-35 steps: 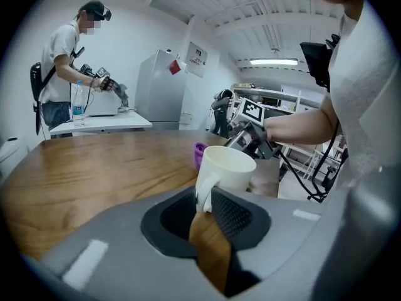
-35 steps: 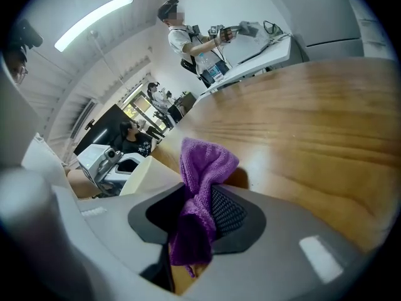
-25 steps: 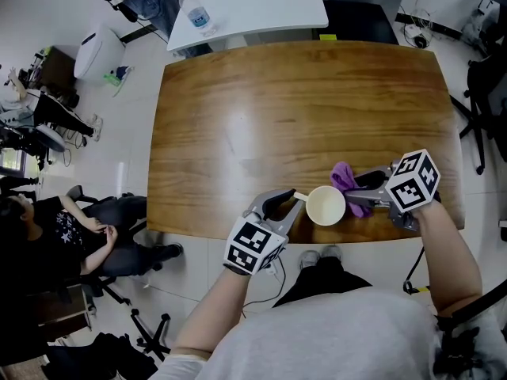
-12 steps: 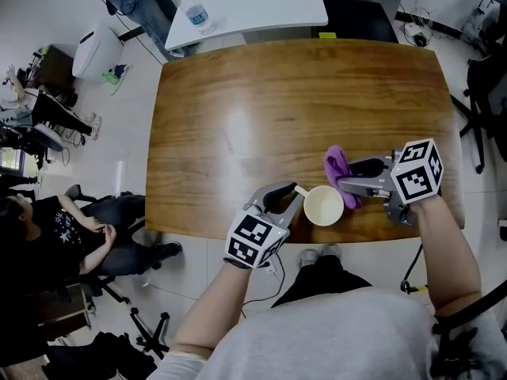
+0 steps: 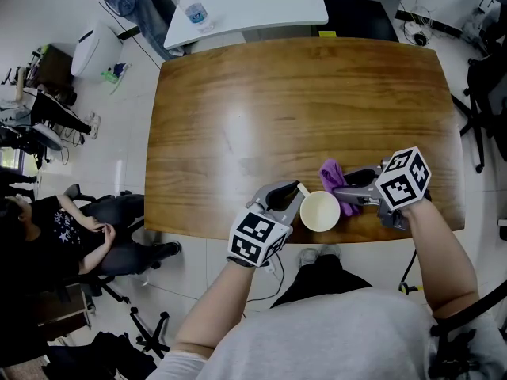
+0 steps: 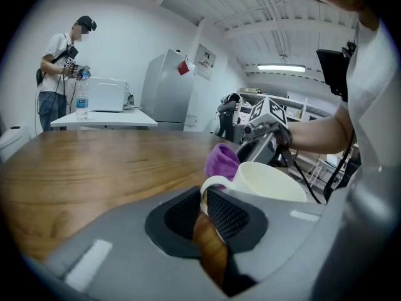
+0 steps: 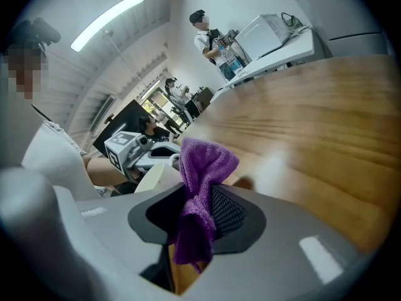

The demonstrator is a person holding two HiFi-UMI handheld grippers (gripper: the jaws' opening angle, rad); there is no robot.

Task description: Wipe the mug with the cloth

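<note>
The left claw (image 6: 203,217) is closing its jaws on the mug's handle (image 6: 210,183), which sits between the two pads. The white mug (image 6: 270,182) stands upright by the near edge of the wooden counter (image 5: 277,109), open end up, with its handle pointing at the left claw. The right claw (image 7: 195,221) is clenched on a purple cloth (image 7: 203,162), whose bunched end sticks up past the jaws while a tail hangs below them. The cloth is just beside the mug's far right side; whether they touch I cannot tell. Beyond the counter stands a white table (image 5: 261,2) with a water bottle (image 5: 196,13).
</note>
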